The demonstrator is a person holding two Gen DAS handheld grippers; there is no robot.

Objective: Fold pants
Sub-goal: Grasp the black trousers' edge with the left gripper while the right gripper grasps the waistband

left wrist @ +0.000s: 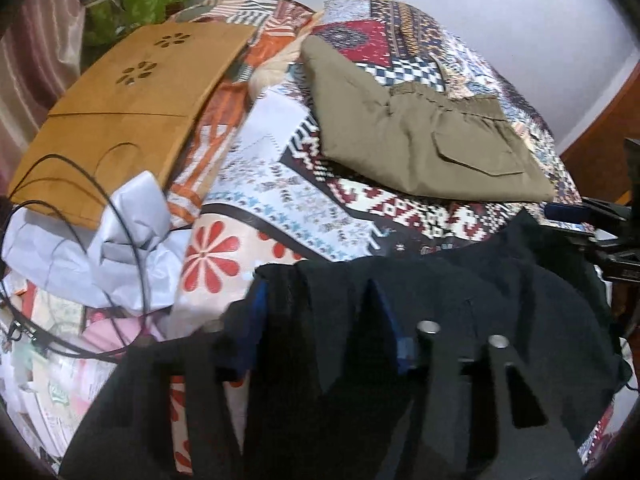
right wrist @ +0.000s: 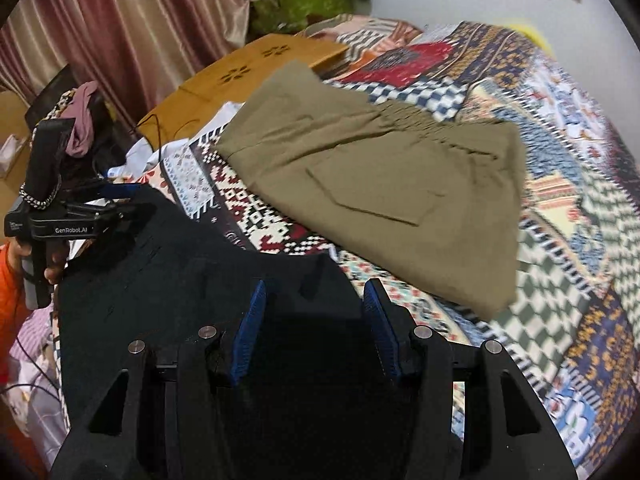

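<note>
Two pairs of pants lay on the patchwork bedspread [right wrist: 568, 184], which was the largest surface in both views and carried every other item. Farthest from the cameras, the folded olive pants [right wrist: 384, 184] rested flat on the bedspread with the elastic waistband uppermost and one flap pocket facing up. Nearest the cameras, the black pants [right wrist: 168, 264] were bunched at the near edge of the bedspread, well apart from the olive pair and draped over both tools. Beside the olive pants, toward the curtain [right wrist: 120, 32], a brown perforated board [left wrist: 120, 104] lay tilted on the bedding, with crumpled white cloth [left wrist: 100, 252] and a thin black cable [left wrist: 120, 216] against its near end. Right gripper [right wrist: 314, 296]: its blue pads [right wrist: 256, 320] stood wide apart, with black fabric lying between and over the fingers and neither pad pressing it. Left gripper [left wrist: 316, 292]: black fabric covered most of the fingers, one blue pad [left wrist: 260, 300] showed at the cloth edge, and the jaw setting could not be determined. In the right wrist view, that left tool appeared at the far corner of the black pants, held by a hand [right wrist: 54, 270].
</note>
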